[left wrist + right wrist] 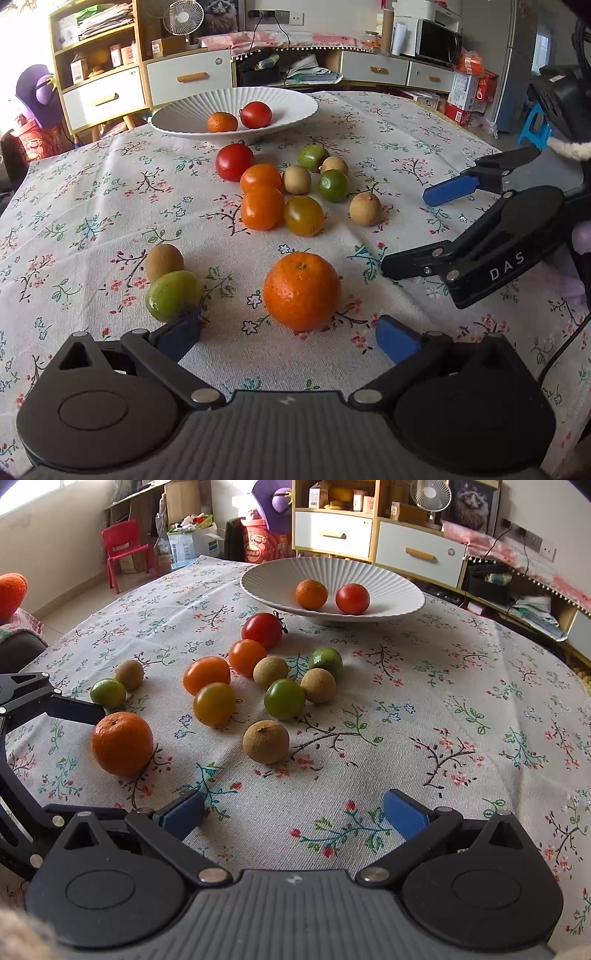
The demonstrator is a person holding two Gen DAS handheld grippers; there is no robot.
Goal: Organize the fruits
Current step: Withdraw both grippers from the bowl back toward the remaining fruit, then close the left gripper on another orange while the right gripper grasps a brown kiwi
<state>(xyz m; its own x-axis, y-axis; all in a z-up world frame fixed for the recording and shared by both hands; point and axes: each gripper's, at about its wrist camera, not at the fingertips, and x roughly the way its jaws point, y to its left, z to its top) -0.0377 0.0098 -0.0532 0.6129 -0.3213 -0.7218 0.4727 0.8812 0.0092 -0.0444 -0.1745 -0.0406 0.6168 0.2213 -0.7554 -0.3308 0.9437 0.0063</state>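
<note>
A large orange [301, 291] sits on the floral tablecloth just ahead of my left gripper [290, 336], which is open with its blue pads on either side of it, apart from it. A green fruit [173, 301] and a brown longan [164, 261] lie by the left finger. My right gripper [293, 814] is open over bare cloth, a longan [266, 741] ahead of it. Tomatoes, green fruits and longans cluster mid-table around a red tomato [234, 161]. The white ribbed plate [332, 572] at the far side holds a mandarin [311, 593] and a red tomato [352, 598].
Shelves and white drawer cabinets [184, 75] stand behind the table. A red child's chair [123, 548] and boxes are on the floor at the far left. In the left wrist view the right gripper [413, 229] hangs at the right, over the cloth.
</note>
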